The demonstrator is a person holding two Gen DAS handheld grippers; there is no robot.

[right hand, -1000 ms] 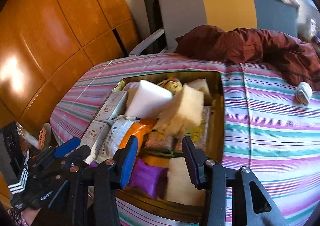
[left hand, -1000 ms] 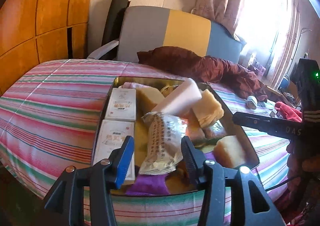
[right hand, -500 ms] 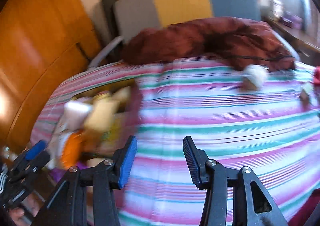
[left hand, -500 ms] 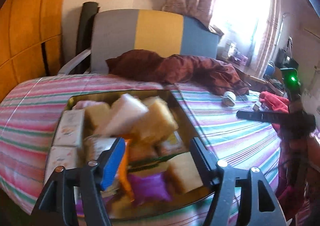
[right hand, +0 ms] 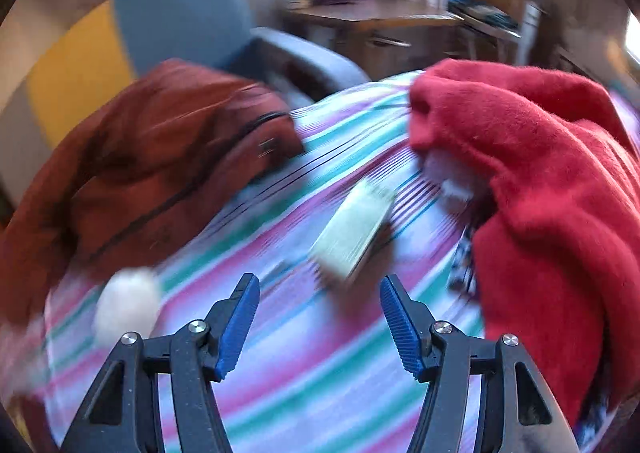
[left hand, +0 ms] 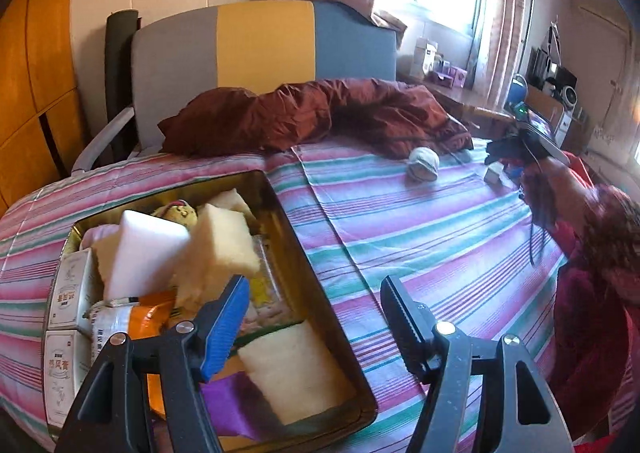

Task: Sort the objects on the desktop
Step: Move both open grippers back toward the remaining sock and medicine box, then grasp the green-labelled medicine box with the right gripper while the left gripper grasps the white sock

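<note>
Pale green small box (right hand: 352, 233), blurred, lies on striped cloth (right hand: 280, 353) ahead of opening, empty right tongs (right hand: 316, 317); left tongs (left hand: 312, 317) spread, empty.

Right wrist view smeared by motion, pale box (right hand: 352, 231) unreadable, white ball (right hand: 126, 305) a blur, tin tray (left hand: 312, 285) partly behind left gripper (left hand: 312, 319), box labels too small to read.

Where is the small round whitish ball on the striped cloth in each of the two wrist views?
Left wrist view: the ball lies in the upper middle right, on the striped cloth, just below the dark red jacket.
Right wrist view: the ball is blurred at the lower left, left of the gripper's fingers.
Shared landmark: the dark red jacket, which borders the ball in both.
</note>
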